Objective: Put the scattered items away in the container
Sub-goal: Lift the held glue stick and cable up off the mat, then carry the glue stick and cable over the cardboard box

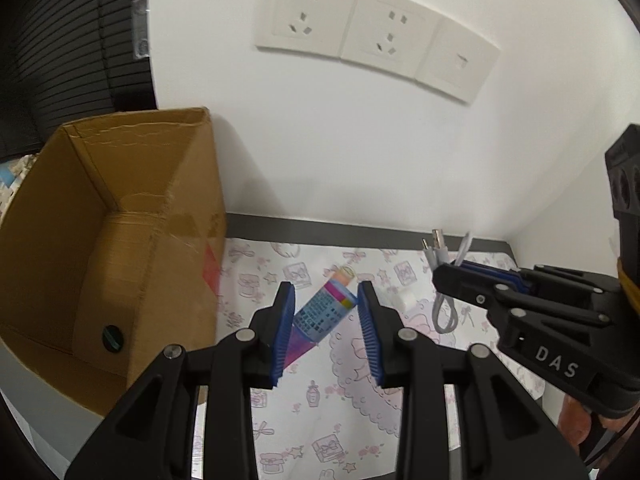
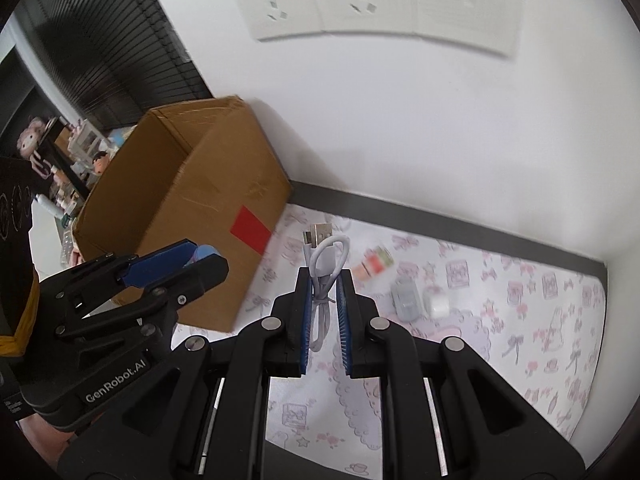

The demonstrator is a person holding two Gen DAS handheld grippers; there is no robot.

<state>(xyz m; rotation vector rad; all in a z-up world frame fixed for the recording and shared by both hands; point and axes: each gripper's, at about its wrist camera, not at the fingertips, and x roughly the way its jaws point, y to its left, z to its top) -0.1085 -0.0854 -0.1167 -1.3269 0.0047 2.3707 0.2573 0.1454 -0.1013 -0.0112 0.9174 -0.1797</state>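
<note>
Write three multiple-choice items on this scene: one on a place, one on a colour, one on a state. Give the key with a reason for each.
1. Where is the box relative to the mat?
A. at its left end
B. at its right end
C. in its middle

2. What colour is the patch on the box's side?
A. green
B. red
C. yellow

3. What does the right claw hold?
A. nothing
B. a tube
C. a cable

Key:
1 A: in both views the box stands left of the patterned mat, against the wall.
2 B: the right wrist view shows a red rectangle on the cardboard.
3 C: the white cable sits pinched between its blue pads, while the tube is in the left claw.
</note>
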